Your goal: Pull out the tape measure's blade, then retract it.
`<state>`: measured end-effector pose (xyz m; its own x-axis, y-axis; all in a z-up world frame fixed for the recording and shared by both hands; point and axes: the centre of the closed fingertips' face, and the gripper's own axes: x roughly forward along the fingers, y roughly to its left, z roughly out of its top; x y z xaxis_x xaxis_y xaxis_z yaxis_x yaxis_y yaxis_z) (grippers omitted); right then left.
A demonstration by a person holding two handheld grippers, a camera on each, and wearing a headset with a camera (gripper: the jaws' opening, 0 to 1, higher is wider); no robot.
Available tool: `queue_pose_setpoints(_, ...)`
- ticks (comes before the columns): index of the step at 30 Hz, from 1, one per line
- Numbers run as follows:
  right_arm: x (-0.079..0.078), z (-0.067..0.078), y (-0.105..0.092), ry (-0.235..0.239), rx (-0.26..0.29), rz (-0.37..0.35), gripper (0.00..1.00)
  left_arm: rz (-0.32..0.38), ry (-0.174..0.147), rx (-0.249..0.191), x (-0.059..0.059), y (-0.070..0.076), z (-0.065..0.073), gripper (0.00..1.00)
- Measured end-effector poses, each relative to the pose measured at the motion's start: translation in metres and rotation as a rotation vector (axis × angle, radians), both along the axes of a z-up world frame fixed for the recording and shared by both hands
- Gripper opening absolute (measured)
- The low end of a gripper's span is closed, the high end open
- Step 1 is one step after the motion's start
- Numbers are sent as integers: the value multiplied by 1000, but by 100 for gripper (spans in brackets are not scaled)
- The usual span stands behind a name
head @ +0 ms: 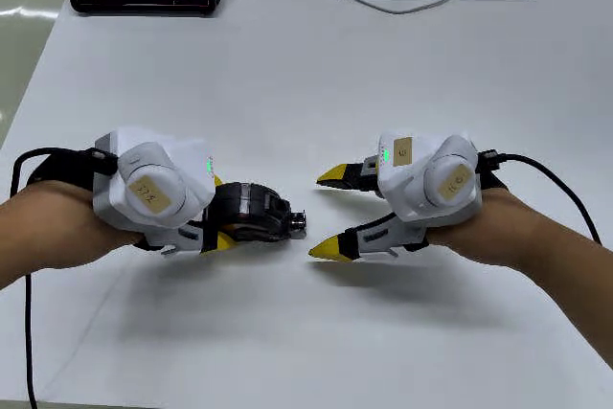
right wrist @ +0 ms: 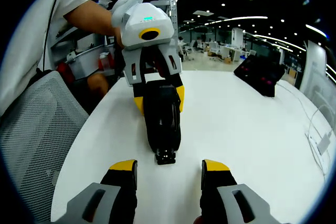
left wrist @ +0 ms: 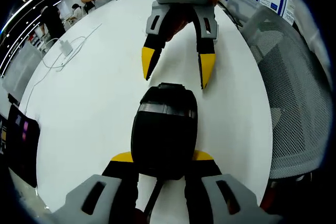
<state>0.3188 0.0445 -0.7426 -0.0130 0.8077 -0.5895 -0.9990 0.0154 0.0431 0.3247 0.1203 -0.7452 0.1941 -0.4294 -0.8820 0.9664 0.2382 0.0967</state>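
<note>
head view: the tape measure (head: 254, 213) sits near left on the white bench (head: 306, 74), clamped in the left claw (head: 220, 211), with its long axis running left to right. its blade tab (head: 299, 222) pokes out the right end, pointing straight at the right claw (head: 326, 214). that claw is spread wide with nothing in it, just beside the tab but not touching. so the right hand is the nearer one to the tab. both hands are held low, facing each other.

left gripper view: the left claw (left wrist: 161, 156) pinches the back of the case from both sides. the tape measure (left wrist: 165, 129) stretches straight away from it, and the right claw (left wrist: 177, 72) gapes just past its far end.

right gripper view: the blade tab (right wrist: 165, 157) lies dead ahead, centred between the right claw (right wrist: 169, 165) tips and just short of them. my guess is a short push forward, close on the tab, then pull away to the right.
</note>
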Motion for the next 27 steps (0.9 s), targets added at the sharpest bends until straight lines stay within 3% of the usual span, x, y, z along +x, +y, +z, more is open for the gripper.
queue_pose_setpoints(27, -2, -9, 15, -1, 33, 18, 23, 5, 19, -6, 0, 0, 0, 29)
